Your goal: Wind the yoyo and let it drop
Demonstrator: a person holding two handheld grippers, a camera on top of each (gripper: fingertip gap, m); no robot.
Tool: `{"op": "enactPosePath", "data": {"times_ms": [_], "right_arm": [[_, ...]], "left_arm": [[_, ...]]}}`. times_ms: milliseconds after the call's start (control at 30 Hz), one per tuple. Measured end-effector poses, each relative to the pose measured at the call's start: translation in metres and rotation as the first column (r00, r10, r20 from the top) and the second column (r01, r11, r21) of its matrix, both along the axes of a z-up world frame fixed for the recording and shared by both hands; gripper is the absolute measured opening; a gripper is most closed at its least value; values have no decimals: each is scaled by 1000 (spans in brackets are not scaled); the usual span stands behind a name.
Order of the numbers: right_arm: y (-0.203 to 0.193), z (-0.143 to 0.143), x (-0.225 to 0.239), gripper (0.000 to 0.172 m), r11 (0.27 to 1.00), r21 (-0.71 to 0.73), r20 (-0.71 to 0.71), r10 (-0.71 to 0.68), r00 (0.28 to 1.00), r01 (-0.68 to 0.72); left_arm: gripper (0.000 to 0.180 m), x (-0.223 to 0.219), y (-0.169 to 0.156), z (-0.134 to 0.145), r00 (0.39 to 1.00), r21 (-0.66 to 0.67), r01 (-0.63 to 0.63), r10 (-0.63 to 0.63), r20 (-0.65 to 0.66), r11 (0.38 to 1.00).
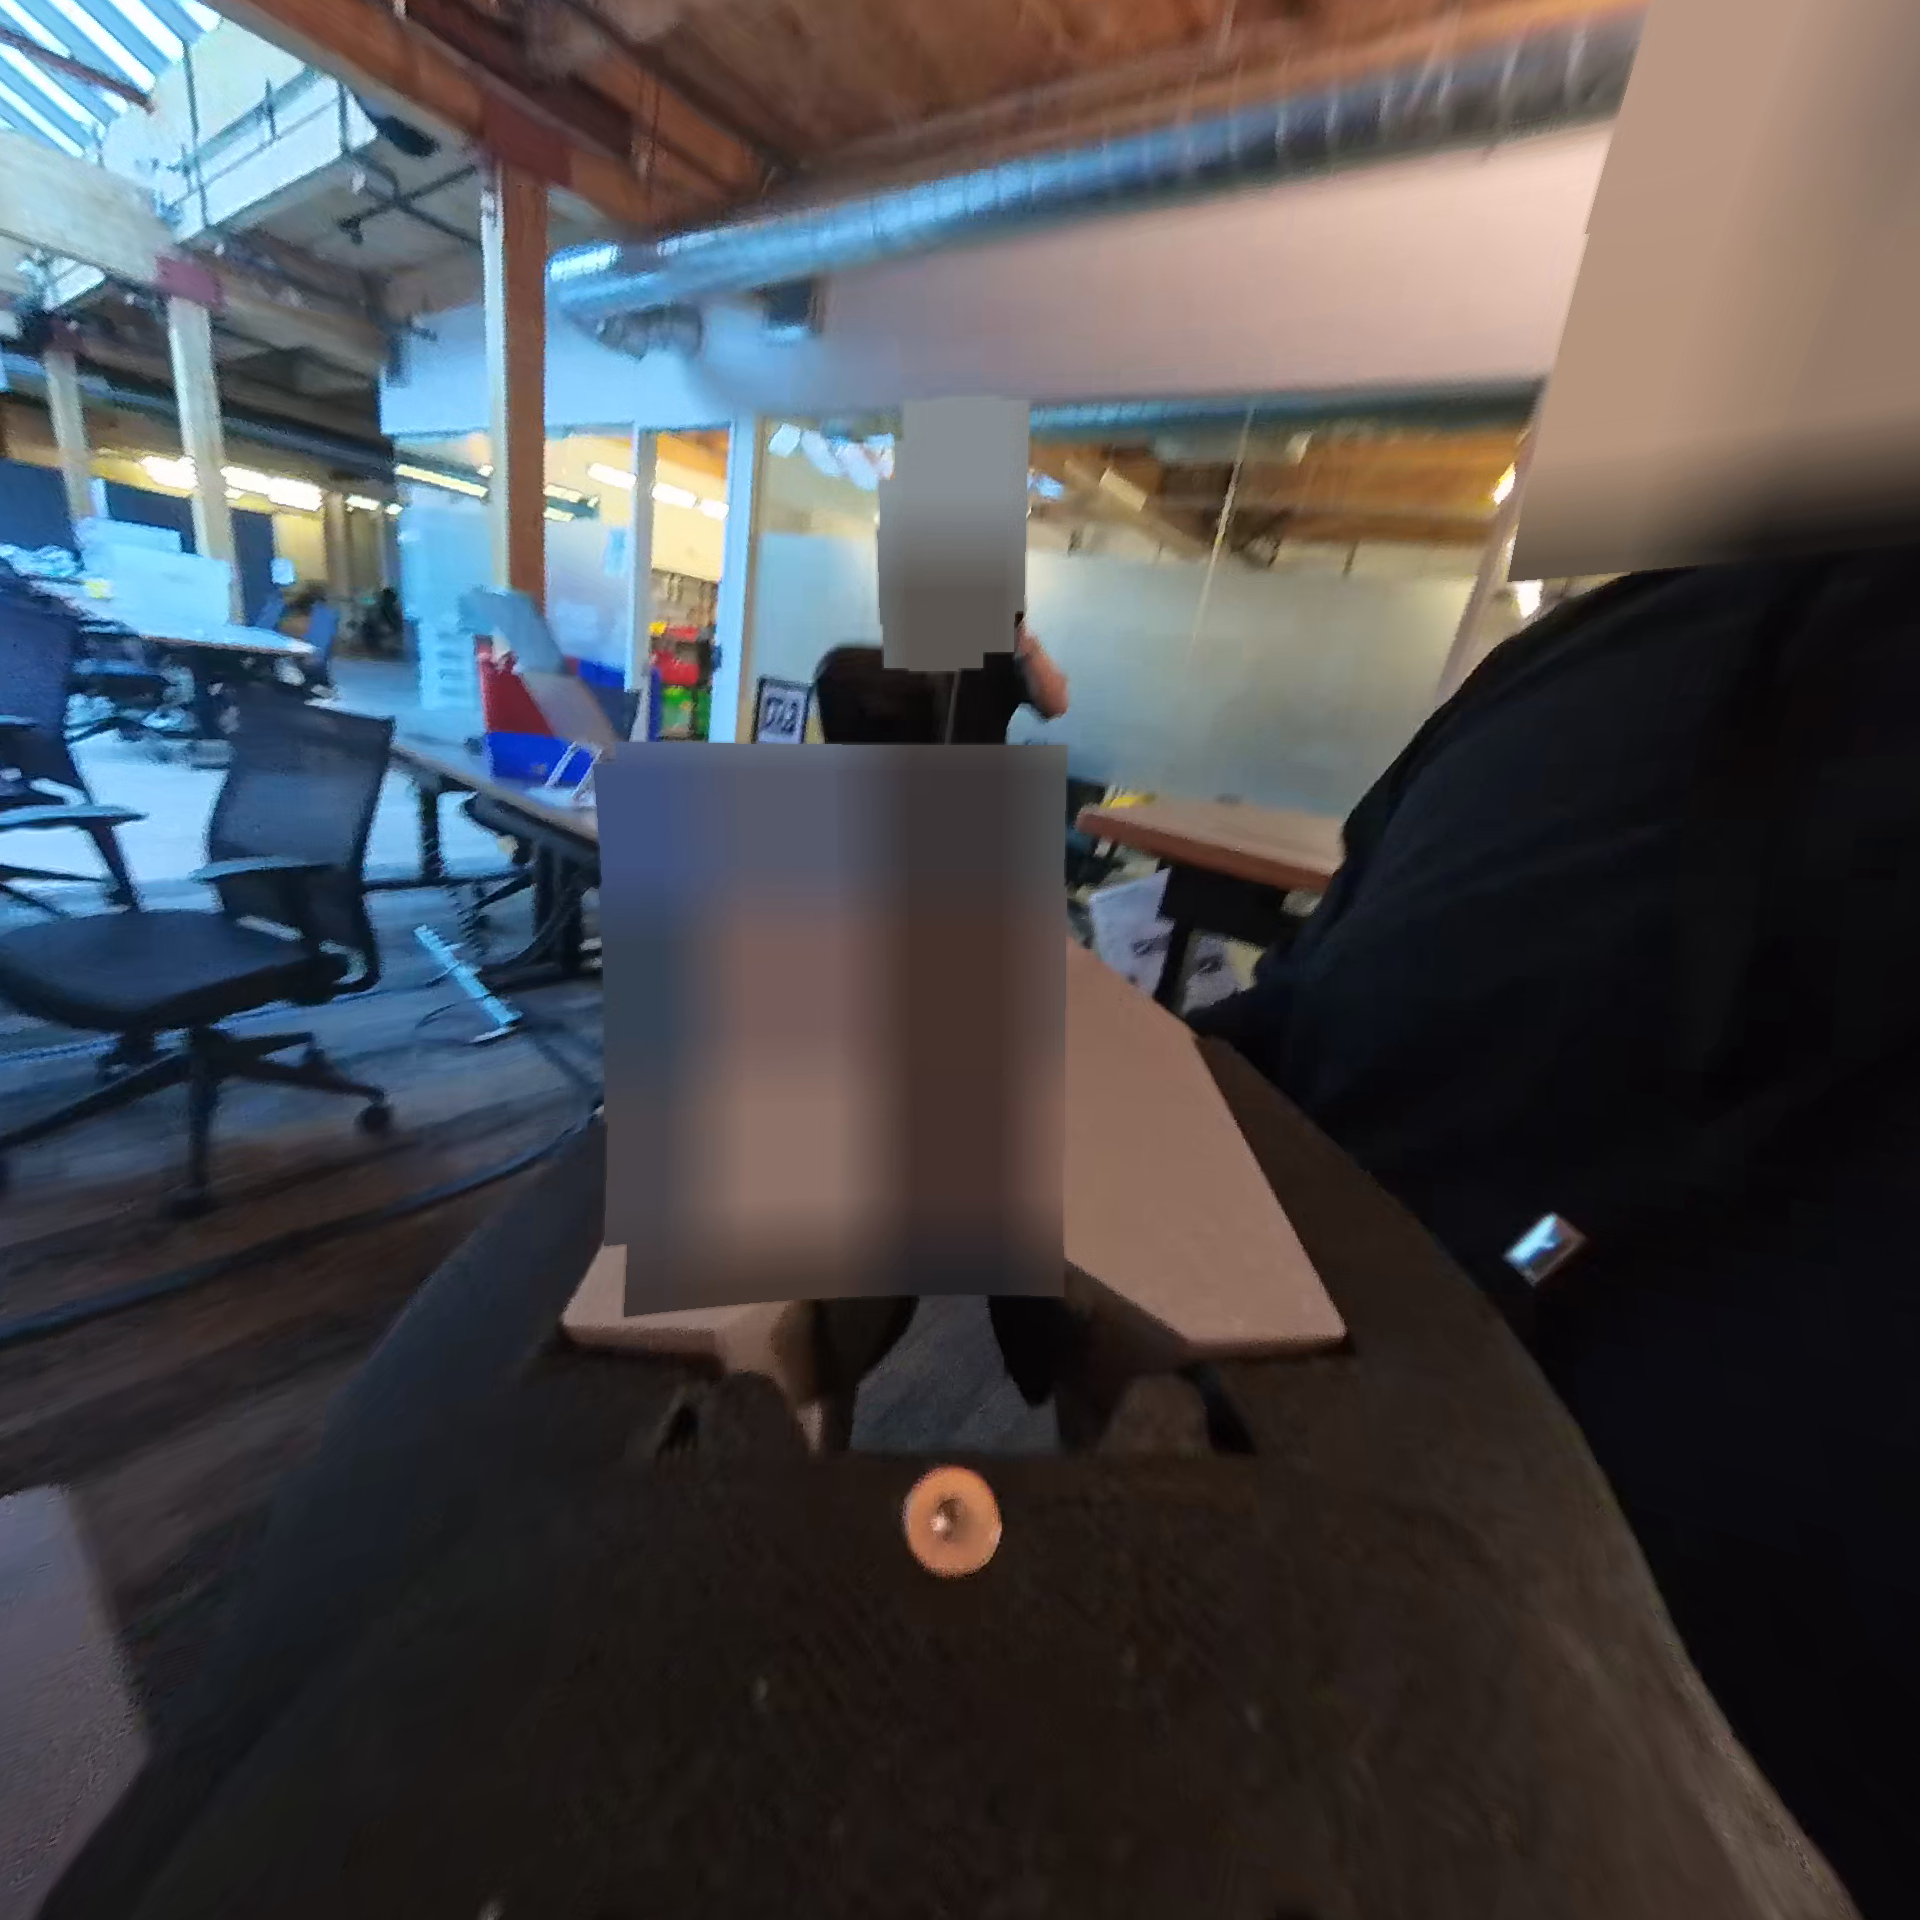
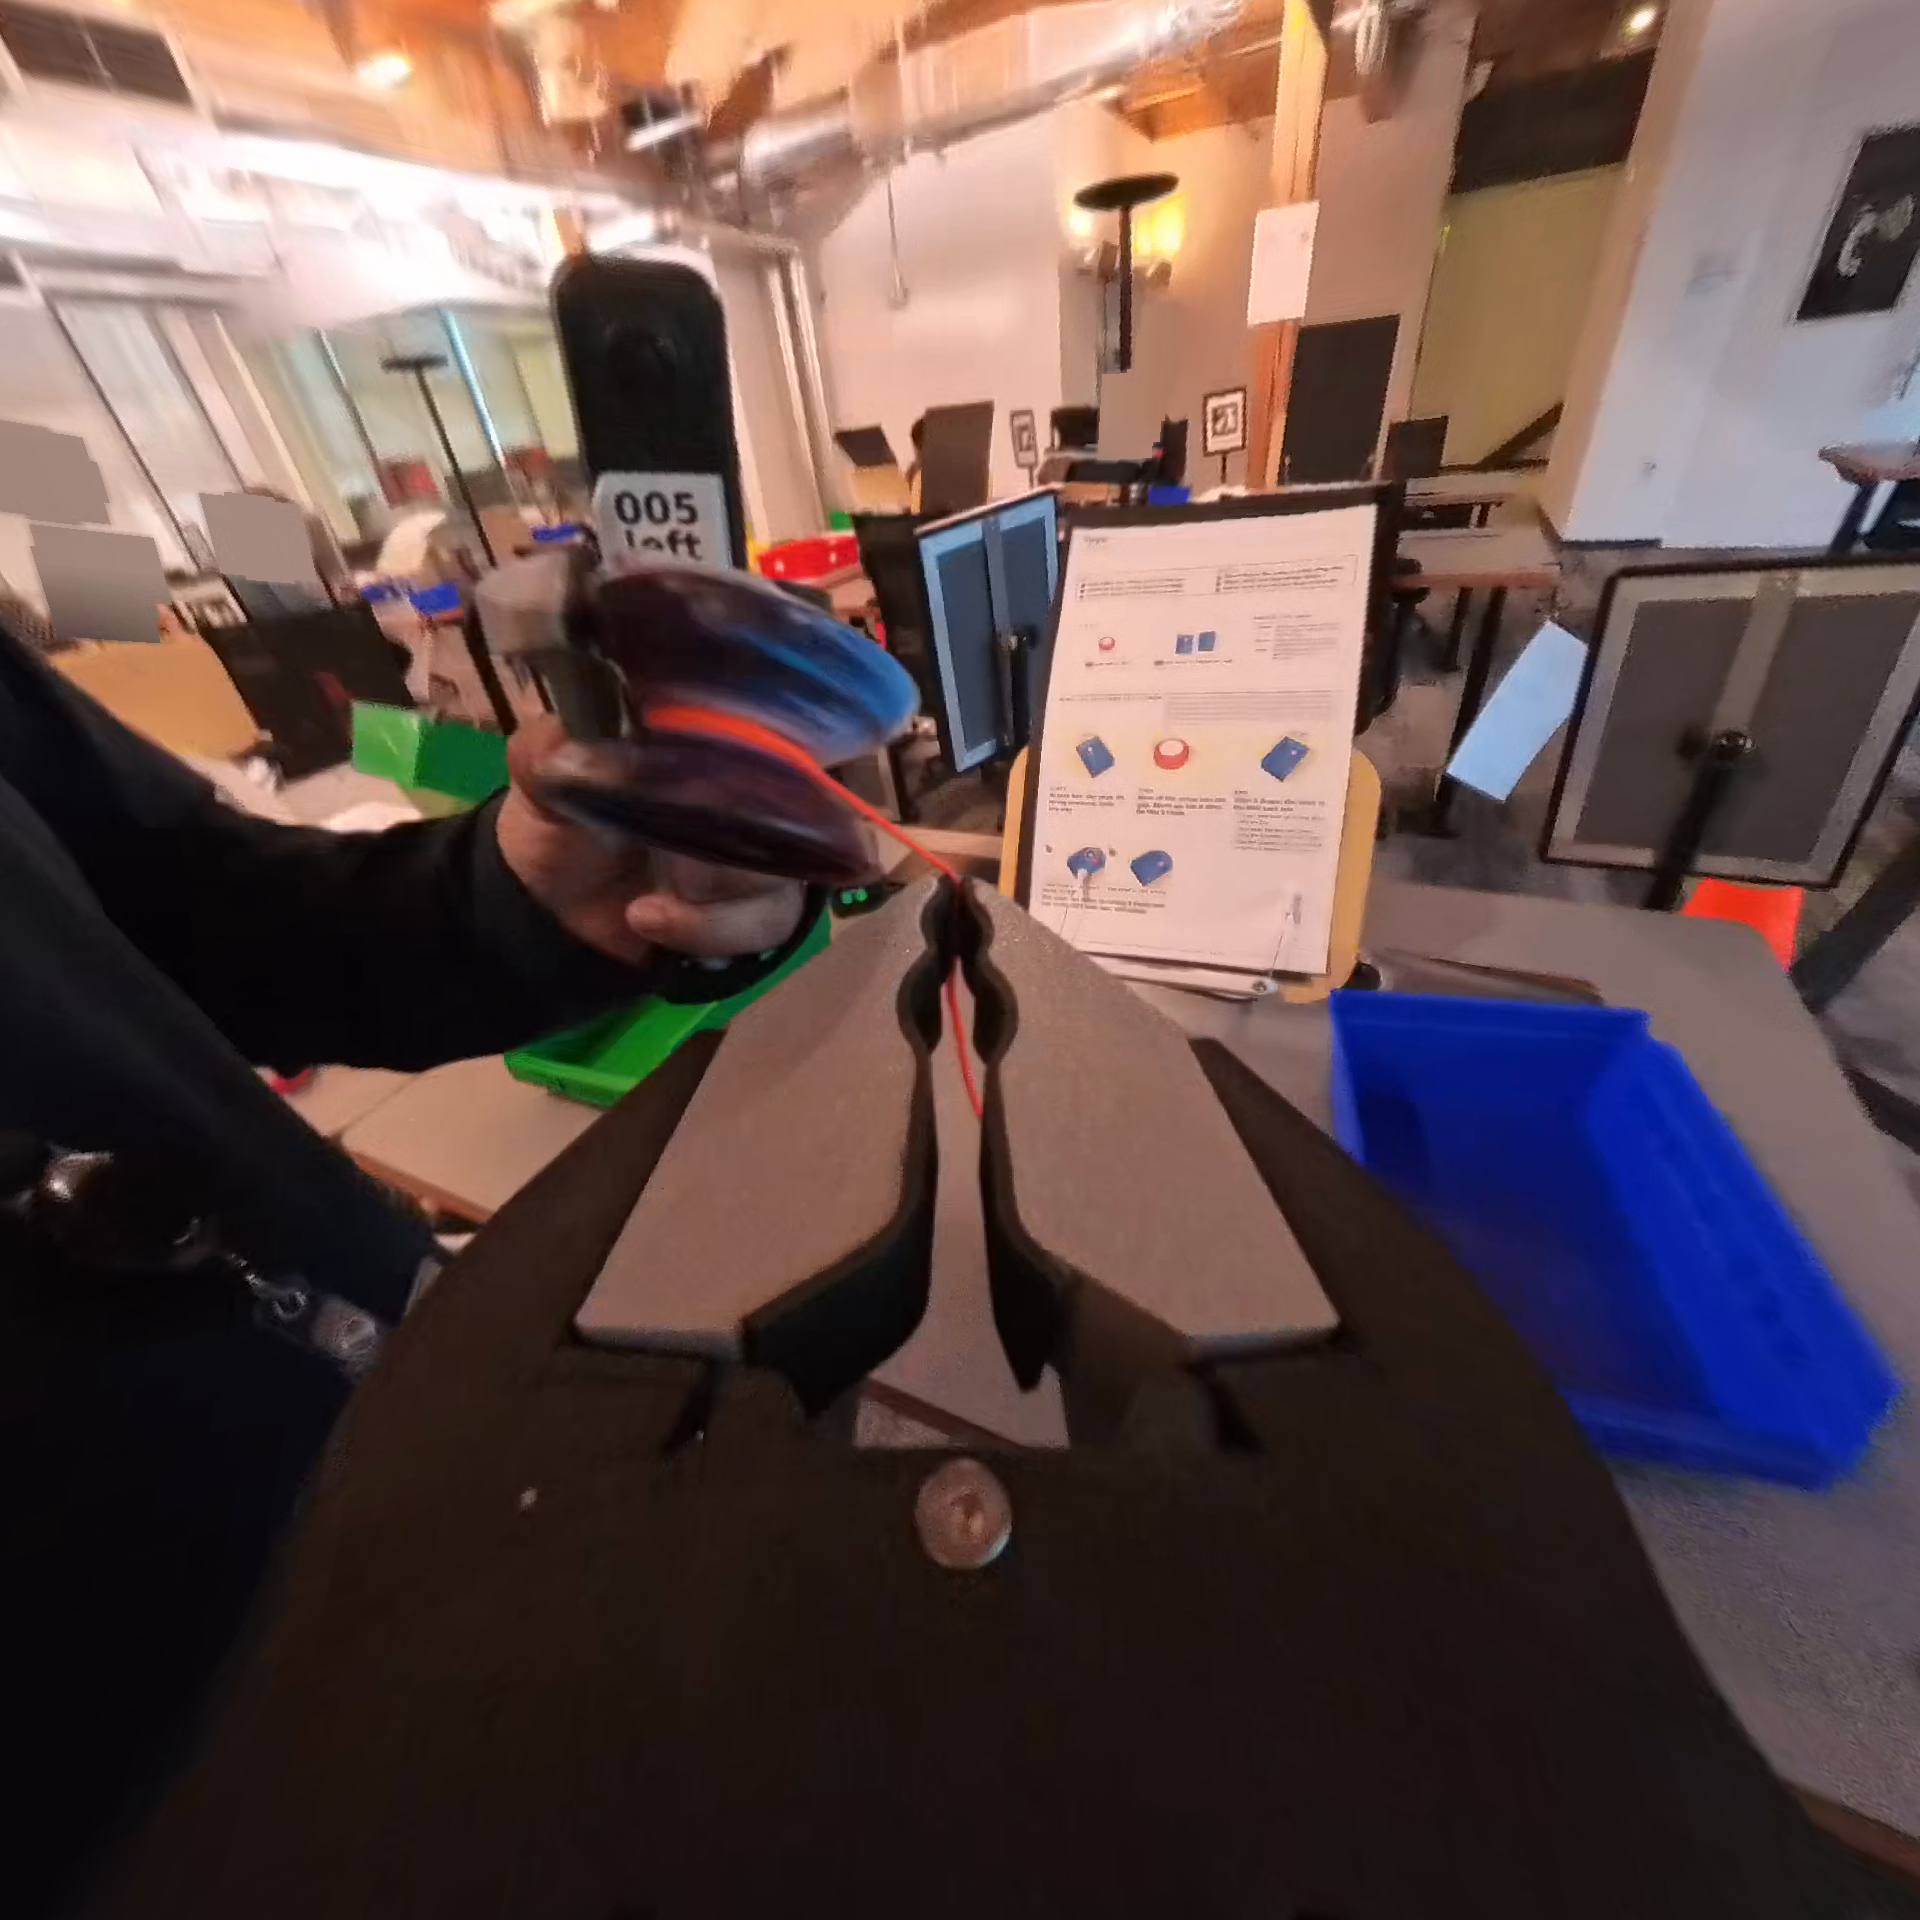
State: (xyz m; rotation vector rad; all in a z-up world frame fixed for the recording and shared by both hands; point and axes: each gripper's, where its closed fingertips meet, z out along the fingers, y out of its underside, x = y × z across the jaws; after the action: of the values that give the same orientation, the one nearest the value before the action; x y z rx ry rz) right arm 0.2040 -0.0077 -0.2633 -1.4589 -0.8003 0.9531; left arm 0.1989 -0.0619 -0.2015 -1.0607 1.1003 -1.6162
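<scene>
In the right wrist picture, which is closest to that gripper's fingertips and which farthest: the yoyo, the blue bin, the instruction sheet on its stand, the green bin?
From the right gripper, which pinches the red string:
1. Yoyo, just up-left of the fingertips.
2. Green bin, low on the left, and the instruction sheet, ahead to the right: too close to call.
3. Blue bin, far right.

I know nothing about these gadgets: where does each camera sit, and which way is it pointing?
Left wrist view: sits on the left gripper, looking across an open office with black chairs; its black body shows, its fingers are hidden, and the person's dark sleeve is at right.
Right wrist view: sits on the right gripper, facing a grey table with a blue bin; its fingers pinch the orange string leading to the yoyo.
Shared: the left gripper and the dark sleeve.
</scene>
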Motion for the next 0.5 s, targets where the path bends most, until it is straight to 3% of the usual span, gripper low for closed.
{"op": "enactPosePath", "data": {"times_ms": [200, 400, 500], "right_arm": [[-7, -21, -20, 0, 996, -71, -81, 53, 995, -59], [-16, -36, -40, 0, 978, -171, -110, 103, 989, -121], [-23, -44, -52, 0, 961, -221, -100, 149, 984, -169]], "left_arm": [[0, 4, -7, -1, 997, -44, 50, -47, 61, 998], [2, -18, 37, 20, 977, -113, -129, 145, 157, 985], [2, -21, 58, 15, 958, -102, -255, 266, 107, 961]]}}
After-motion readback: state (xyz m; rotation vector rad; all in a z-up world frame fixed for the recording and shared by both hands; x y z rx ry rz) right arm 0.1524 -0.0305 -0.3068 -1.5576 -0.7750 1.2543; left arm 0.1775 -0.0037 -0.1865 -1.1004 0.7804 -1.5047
